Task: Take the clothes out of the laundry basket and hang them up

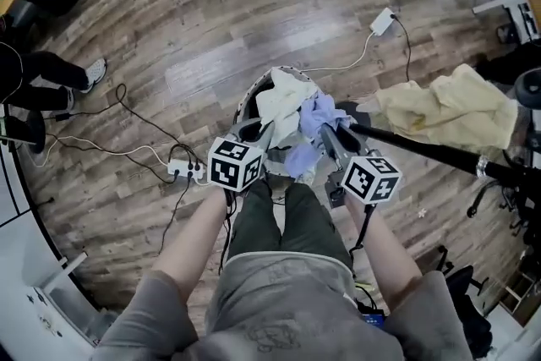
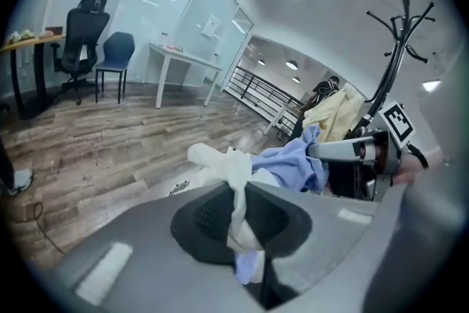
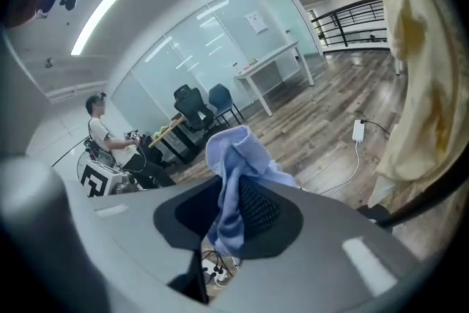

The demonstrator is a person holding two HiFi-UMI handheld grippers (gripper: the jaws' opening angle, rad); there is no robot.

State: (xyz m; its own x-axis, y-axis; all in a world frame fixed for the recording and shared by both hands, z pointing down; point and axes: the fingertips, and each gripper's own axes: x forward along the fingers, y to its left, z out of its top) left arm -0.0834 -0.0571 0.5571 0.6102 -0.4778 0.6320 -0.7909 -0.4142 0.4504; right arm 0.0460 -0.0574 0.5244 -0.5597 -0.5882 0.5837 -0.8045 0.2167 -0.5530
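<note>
My left gripper [image 1: 254, 131] is shut on a bunched white garment [image 1: 283, 100]; in the left gripper view the white cloth [image 2: 233, 179] is pinched between the jaws of that gripper [image 2: 236, 215]. My right gripper [image 1: 331, 139] is shut on a light blue garment [image 1: 316, 116], and the blue cloth [image 3: 233, 171] hangs through the jaws of that gripper [image 3: 226, 215]. Both garments are bunched side by side above the laundry basket [image 1: 250, 97], whose rim shows beneath them. A pale yellow garment [image 1: 448, 108] hangs on the black rack arm [image 1: 423, 150] to the right.
A power strip [image 1: 185, 170] with cables and a white charger [image 1: 382, 21] lie on the wood floor. Someone's shoe [image 1: 95, 73] is at the left. A coat stand [image 2: 396, 33], a desk with chairs [image 2: 95, 48] and a seated person [image 3: 104, 134] are farther off.
</note>
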